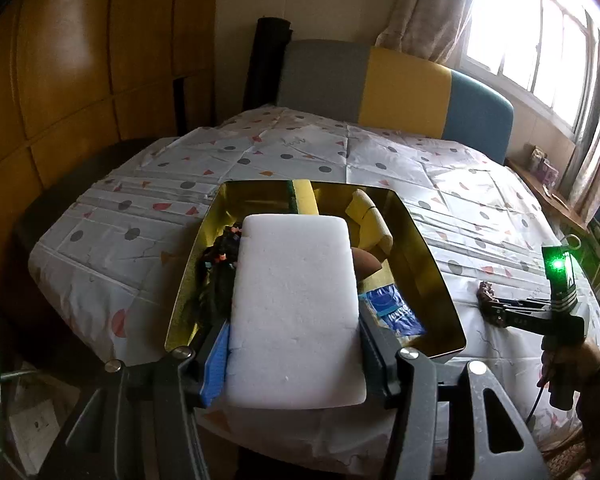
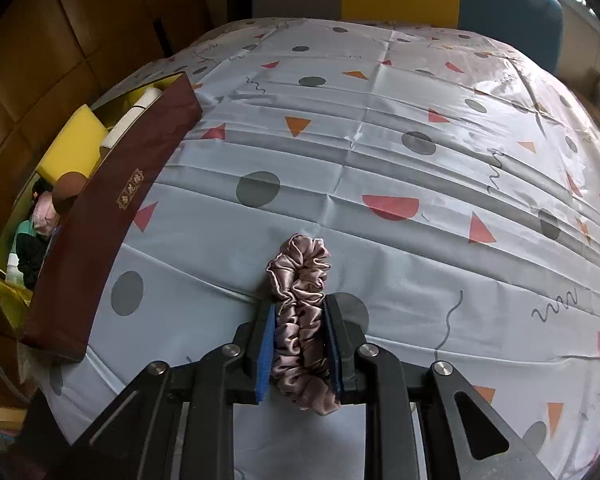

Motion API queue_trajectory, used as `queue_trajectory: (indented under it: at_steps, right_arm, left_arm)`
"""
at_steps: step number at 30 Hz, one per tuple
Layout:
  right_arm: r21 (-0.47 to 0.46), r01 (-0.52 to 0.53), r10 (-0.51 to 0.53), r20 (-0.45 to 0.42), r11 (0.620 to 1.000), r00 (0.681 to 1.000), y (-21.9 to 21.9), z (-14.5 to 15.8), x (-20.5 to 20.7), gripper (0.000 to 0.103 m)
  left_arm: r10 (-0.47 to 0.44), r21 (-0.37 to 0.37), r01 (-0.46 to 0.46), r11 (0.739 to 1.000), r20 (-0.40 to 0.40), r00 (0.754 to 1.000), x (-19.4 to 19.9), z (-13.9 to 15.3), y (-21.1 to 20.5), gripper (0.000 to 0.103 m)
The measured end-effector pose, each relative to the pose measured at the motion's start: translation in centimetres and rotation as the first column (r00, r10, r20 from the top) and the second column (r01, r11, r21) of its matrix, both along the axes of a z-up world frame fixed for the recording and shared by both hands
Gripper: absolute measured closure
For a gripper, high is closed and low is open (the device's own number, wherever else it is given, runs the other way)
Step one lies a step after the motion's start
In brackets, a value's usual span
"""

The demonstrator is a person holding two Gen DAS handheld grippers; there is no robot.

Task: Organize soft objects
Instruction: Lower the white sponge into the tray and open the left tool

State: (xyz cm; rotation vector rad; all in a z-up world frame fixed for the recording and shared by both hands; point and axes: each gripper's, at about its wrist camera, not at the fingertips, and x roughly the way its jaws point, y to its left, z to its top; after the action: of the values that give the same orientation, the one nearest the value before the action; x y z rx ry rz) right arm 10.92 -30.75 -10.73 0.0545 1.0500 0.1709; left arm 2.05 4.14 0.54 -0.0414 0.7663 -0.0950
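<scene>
My left gripper (image 1: 294, 332) is shut on a thick white foam sponge (image 1: 296, 304), which hangs over a box (image 1: 428, 248) with a shiny gold lining. Inside that box lie yellow sponges (image 1: 370, 222), a blue packet (image 1: 394, 312), a brown round thing and a dark tangle of hair ties (image 1: 220, 276). My right gripper (image 2: 299, 322) is shut on a mauve satin scrunchie (image 2: 302, 276), squeezed between the blue pads, its far end resting on the tablecloth. In the left wrist view the right gripper (image 1: 496, 304) shows to the right of the box, low on the cloth.
The table wears a white cloth (image 2: 380, 152) printed with grey dots and red and orange shapes. The box's maroon outer wall (image 2: 112, 208) stands left of the right gripper. A grey, yellow and blue chair back (image 1: 396, 88) stands beyond the table; wooden panelling lies left, a window right.
</scene>
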Motion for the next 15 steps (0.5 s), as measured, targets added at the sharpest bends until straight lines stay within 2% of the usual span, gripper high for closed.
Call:
queue_trajectory:
  at_steps: [3, 6, 15]
  right_arm:
    - [-0.027, -0.014, 0.014, 0.013, 1.0, 1.0, 0.3, -0.2, 0.0, 0.08]
    - [-0.061, -0.022, 0.024, 0.025, 0.998, 0.999, 0.6, -0.1, -0.2, 0.08]
    - [-0.055, -0.021, 0.023, 0.027, 0.998, 0.999, 0.7, -0.1, -0.2, 0.08]
  left_arm:
    - [-0.005, 0.006, 0.006, 1.0, -0.007, 1.0, 0.2, -0.3, 0.0, 0.047]
    - [-0.009, -0.053, 0.007, 0.999, -0.041, 0.999, 0.6, -0.8, 0.8, 0.047]
    - [0.07, -0.136, -0.083, 0.987, -0.102, 0.992, 2.1, -2.0, 4.0, 0.047]
